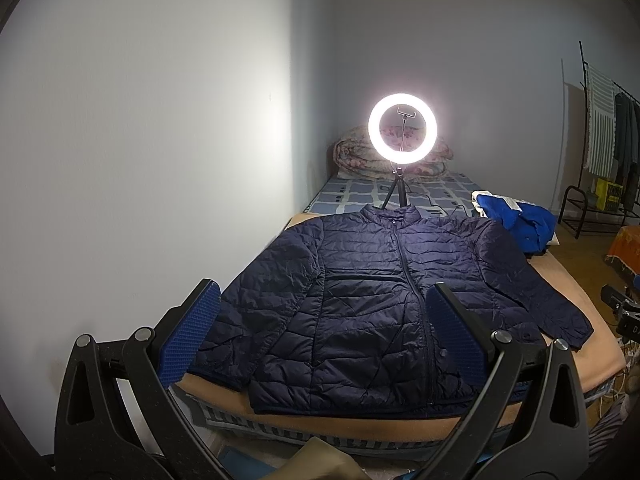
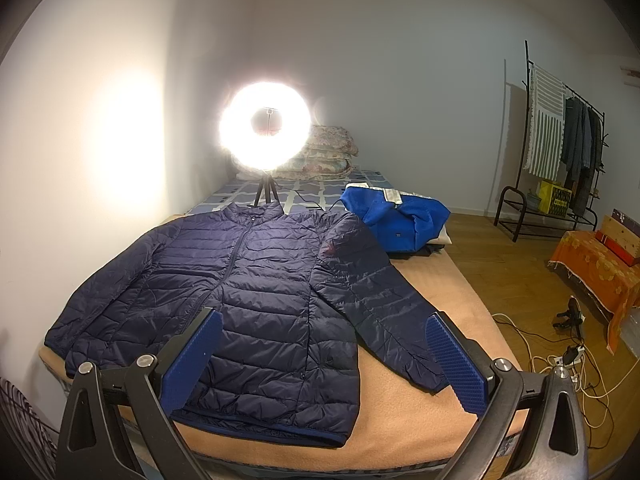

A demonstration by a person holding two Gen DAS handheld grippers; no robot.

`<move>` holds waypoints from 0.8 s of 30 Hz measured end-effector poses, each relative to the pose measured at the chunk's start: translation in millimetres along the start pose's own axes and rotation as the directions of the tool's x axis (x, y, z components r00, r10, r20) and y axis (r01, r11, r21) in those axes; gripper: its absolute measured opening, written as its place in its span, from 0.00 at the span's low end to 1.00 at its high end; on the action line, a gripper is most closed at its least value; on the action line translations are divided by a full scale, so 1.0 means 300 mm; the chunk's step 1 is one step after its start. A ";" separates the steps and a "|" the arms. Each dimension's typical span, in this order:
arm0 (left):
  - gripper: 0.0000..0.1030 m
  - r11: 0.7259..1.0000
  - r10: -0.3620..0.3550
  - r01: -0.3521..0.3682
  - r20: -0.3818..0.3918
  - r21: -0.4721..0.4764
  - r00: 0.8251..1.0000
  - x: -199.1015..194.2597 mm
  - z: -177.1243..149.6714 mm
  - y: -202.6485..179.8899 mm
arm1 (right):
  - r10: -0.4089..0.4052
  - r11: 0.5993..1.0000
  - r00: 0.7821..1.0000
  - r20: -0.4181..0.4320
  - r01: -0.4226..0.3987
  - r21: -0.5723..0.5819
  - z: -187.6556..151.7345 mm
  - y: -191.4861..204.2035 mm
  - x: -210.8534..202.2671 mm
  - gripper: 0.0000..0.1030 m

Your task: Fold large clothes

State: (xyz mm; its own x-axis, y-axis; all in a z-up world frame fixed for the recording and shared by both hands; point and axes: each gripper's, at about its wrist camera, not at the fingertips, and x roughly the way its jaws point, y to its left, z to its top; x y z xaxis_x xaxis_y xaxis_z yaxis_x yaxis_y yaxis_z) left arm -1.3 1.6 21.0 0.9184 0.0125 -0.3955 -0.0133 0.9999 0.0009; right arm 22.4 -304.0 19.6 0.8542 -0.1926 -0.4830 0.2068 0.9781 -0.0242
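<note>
we see a lit ring light [image 1: 402,127] on a small black tripod [image 1: 396,192], standing on the bed [image 1: 576,280] behind the tan blanket [image 2: 432,296]. behind the light lies a folded floral quilt [image 2: 332,152] against the wall. further back the bed has a blue and white checked sheet [image 1: 352,194]. at the right side of the room stands a black clothes rack [image 2: 560,152] with a striped towel [image 2: 544,120] and dark garments. on the wooden floor [image 2: 500,256] are white cables [image 2: 560,364], near an orange covered seat [image 2: 596,272].
</note>
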 end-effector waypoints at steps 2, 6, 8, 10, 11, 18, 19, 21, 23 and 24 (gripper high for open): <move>1.00 1.000 0.002 -0.002 0.001 0.000 1.000 0.002 0.007 0.003 | -0.001 1.000 1.000 0.001 0.001 -0.001 0.000 0.000 0.000 1.00; 1.00 1.000 0.004 -0.004 0.005 0.004 1.000 0.007 0.024 0.006 | 0.000 1.000 1.000 0.001 0.000 -0.001 0.001 0.002 0.001 1.00; 1.00 1.000 0.004 -0.004 0.005 0.005 1.000 0.009 0.026 0.005 | -0.001 1.000 1.000 0.001 0.001 -0.001 0.000 0.004 0.004 1.00; 1.00 1.000 0.006 -0.006 0.006 0.003 1.000 0.003 0.019 0.003 | 0.001 1.000 1.000 0.000 -0.001 -0.001 0.001 0.004 0.003 1.00; 1.00 1.000 0.007 -0.007 0.007 0.003 1.000 0.006 0.025 0.006 | 0.000 1.000 1.000 0.001 0.000 -0.001 0.000 0.004 0.003 1.00; 1.00 1.000 0.010 -0.010 0.006 0.009 1.000 0.012 0.015 -0.001 | 0.003 1.000 1.000 -0.002 -0.003 -0.002 0.007 0.008 0.011 1.00; 1.00 1.000 0.011 -0.011 0.004 0.010 1.000 0.017 0.014 -0.002 | 0.004 1.000 1.000 -0.002 -0.004 -0.003 0.010 0.011 0.014 1.00; 1.00 1.000 0.012 -0.012 -0.003 0.011 1.000 0.033 0.017 0.002 | 0.006 1.000 1.000 -0.003 -0.006 -0.005 0.015 0.015 0.023 1.00; 1.00 1.000 0.012 -0.012 -0.009 0.013 1.000 0.045 0.014 0.001 | 0.010 1.000 1.000 -0.004 -0.010 -0.007 0.021 0.023 0.030 1.00; 1.00 1.000 0.014 -0.013 -0.011 0.015 1.000 0.053 0.016 0.005 | 0.013 1.000 1.000 -0.004 -0.013 -0.008 0.026 0.026 0.032 1.00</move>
State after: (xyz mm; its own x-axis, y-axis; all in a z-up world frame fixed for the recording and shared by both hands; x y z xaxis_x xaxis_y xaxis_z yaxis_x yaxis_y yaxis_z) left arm 15.2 3.2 19.1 0.9139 0.0261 -0.4051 -0.0197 0.9996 0.0200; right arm 36.0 -298.8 21.4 0.8548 -0.1797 -0.4868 0.1921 0.9811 -0.0248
